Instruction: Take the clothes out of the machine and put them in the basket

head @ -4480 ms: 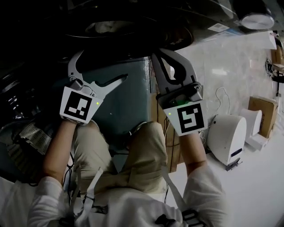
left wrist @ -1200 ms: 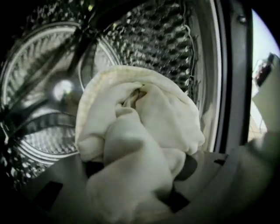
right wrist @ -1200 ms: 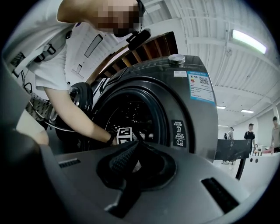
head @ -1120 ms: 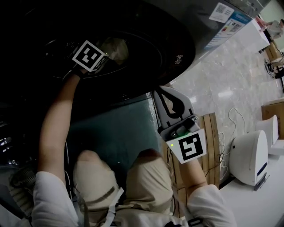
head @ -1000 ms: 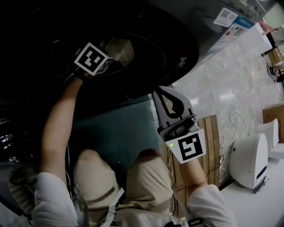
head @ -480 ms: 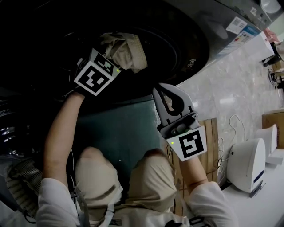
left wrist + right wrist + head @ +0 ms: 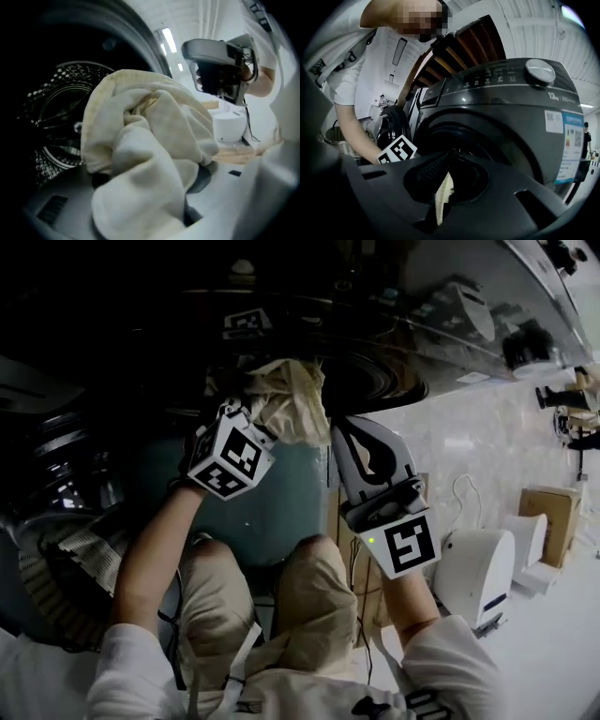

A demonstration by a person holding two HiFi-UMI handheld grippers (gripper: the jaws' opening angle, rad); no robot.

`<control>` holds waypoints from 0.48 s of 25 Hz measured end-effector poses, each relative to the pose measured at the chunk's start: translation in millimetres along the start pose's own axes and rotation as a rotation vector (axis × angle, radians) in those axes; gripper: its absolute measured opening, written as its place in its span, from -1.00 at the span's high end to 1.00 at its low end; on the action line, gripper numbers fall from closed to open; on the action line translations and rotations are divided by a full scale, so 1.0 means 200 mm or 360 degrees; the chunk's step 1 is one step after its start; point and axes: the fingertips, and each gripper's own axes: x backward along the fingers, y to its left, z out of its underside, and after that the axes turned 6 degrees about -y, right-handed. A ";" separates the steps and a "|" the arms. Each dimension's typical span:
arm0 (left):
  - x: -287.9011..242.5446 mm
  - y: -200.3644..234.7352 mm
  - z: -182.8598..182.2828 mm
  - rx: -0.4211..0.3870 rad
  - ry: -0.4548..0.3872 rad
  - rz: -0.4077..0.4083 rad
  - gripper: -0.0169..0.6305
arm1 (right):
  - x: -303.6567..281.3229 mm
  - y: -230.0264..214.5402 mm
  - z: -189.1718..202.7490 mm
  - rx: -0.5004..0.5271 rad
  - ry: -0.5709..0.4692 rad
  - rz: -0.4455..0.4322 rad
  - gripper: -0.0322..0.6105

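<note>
Inside the left claw [image 7: 255, 427] sits a bunched cream garment [image 7: 150, 140], clamped w/ folds spilling over both jaws so the pads are buried.

Change vs a sec ago: that claw was reaching deep into the dark drum [image 7: 61, 108]. Half a sec ago it had the cloth at the door mouth. Now claw + garment are clear of the opening, out front of the washer [image 7: 501, 122], over the person's knees. Nothing looks snagged on the door rim, tho the garment's far side is hidden. For the task: pulling this piece out is prob. done, and only the carry and drop remain.

Garment rel. to claw: most of the bulk sits ahead of and above the jaws, w/ a fat fold drooping over the lower jaw toward the camera. None trails back into the drum as far as can be seen.

Right claw [image 7: 342, 432]: narrow, tips together, carrying nothing. It's just beside the garment's right edge; touching or not, can't tell. A cream sliver shows thru the slot behind its tips in the right gripper view, prob. the same garment seen beyond.

Farther out: woven basket [image 7: 80, 554] lies low at the person's left, well apart from the held garment. So the next move is, I judge, a swing left and down before letting go.
</note>
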 end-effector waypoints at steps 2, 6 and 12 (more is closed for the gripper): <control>0.11 -0.08 -0.04 0.0071 -0.0011 0.0010 0.16 | 0.00 0.04 -0.10 -0.0016 0.0064 -0.0029 0.86; 0.34 -0.20 -0.18 0.0176 -0.0044 0.0010 0.16 | 0.00 0.11 -0.31 -0.0088 0.0157 -0.0074 0.86; 0.69 -0.23 -0.51 0.0376 -0.0058 -0.0096 0.16 | 0.02 0.10 -0.76 -0.0185 0.0211 -0.0080 0.86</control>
